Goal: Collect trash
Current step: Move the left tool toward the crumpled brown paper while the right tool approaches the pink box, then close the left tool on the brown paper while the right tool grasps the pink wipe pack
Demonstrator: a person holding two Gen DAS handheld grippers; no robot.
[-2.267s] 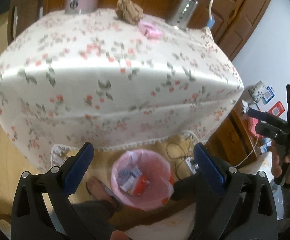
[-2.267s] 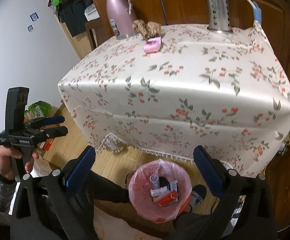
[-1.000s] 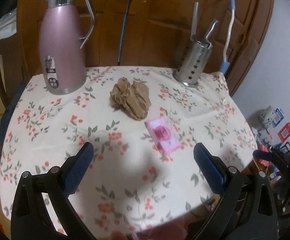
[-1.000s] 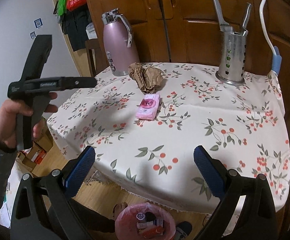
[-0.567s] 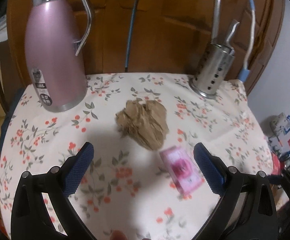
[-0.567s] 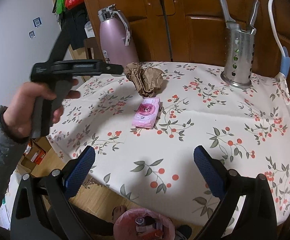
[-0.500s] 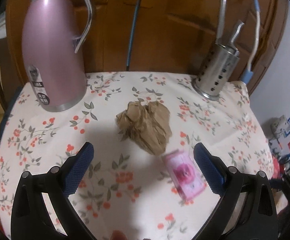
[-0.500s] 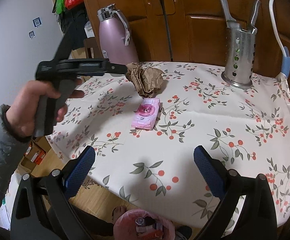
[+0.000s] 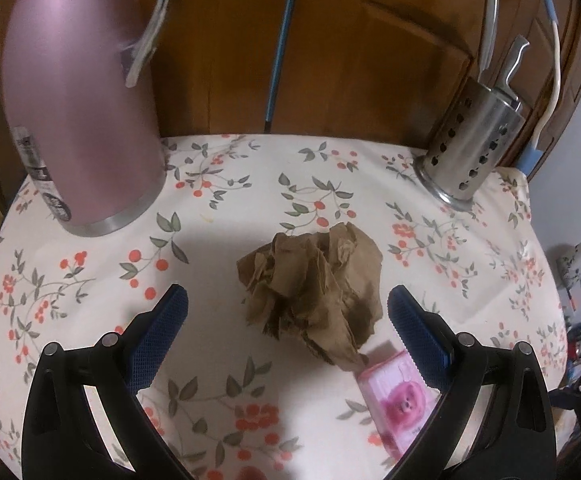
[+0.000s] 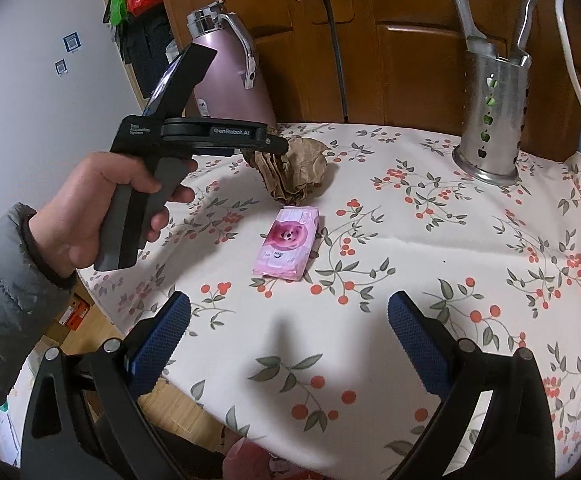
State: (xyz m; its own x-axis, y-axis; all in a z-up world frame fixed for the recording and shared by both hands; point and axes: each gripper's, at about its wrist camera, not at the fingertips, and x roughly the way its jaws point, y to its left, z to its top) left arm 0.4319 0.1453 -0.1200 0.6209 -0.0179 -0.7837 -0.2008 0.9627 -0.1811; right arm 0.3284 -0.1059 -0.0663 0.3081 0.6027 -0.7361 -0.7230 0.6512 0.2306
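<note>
At the far left of the right wrist view, a hand (image 10: 102,204) in a grey sleeve (image 10: 6,296) holds the left gripper (image 9: 286,312) by its pistol handle, level above the table's left side. Its 2 blue-padded fingers stand wide apart with nothing between them, and in its own view the crumpled brown paper (image 9: 314,288) lies on the cloth ahead, centred in the gap. From the right wrist view the gripper's tip overlaps the near edge of the paper; whether it touches cannot be told.

Behind the left gripper a pink thermos jug (image 10: 230,76) stands at the table's back left, against the wooden cabinet doors (image 10: 390,36). The brown paper sits just right of the jug, well apart from it, on the floral tablecloth (image 10: 470,264). Just in front of the paper lies a pink tissue packet (image 10: 288,242), flat, with a pink cartoon face on top; in the left wrist view one corner of the paper reaches the packet's edge.

Further right, at the back corner, a perforated steel utensil holder (image 10: 492,120) stands upright with 2 metal handles rising from it.

The right gripper (image 10: 286,328) hovers over the near edge of the table, its 2 fingers spread wide and holding nothing, the tissue packet ahead of the gap.
</note>
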